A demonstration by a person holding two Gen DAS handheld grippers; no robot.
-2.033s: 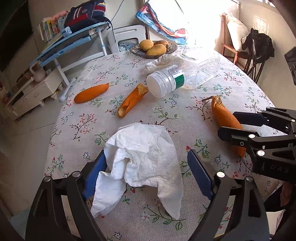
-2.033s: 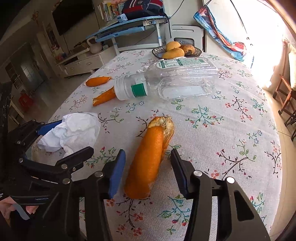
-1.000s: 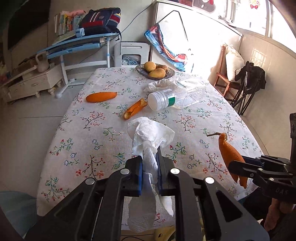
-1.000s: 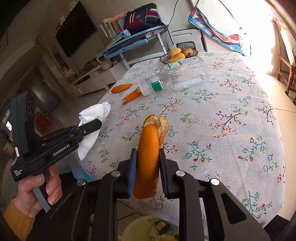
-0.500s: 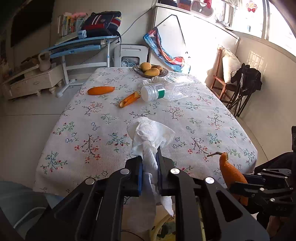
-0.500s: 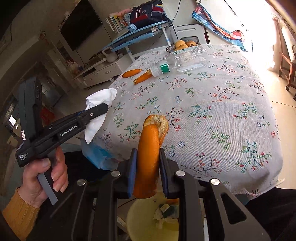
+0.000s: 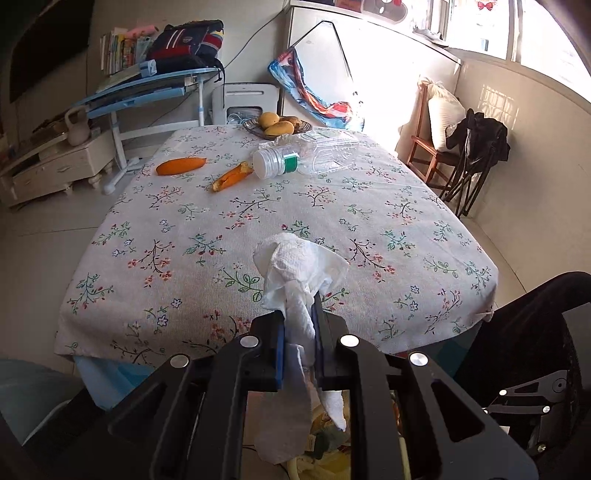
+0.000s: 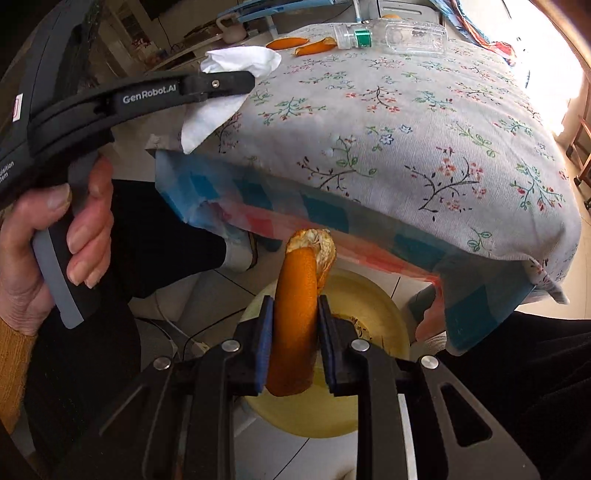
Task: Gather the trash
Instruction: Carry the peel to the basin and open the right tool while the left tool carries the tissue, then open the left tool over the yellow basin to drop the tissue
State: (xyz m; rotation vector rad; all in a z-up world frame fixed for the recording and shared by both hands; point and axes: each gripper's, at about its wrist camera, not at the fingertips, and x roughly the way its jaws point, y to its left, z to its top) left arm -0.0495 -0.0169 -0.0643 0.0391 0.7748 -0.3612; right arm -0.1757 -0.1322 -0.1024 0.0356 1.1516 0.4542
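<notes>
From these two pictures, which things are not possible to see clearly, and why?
- Bin contents: right wrist view, peel and right gripper cover most; left wrist view shows only scraps under the left gripper.
- Tissue lower end: behind the fingers.
- Bottle label: too small.
- Bowl contents: far, partly hidden.

Yellow bin [image 8: 369, 295] mostly hidden behind orange peel [image 8: 299, 314] and right gripper [image 8: 295, 343]; contents unclear. Tissue [image 7: 295, 280] lower end cut by left gripper [image 7: 298, 343] arms. Bottle [image 8: 391, 35] label unreadable.
</notes>
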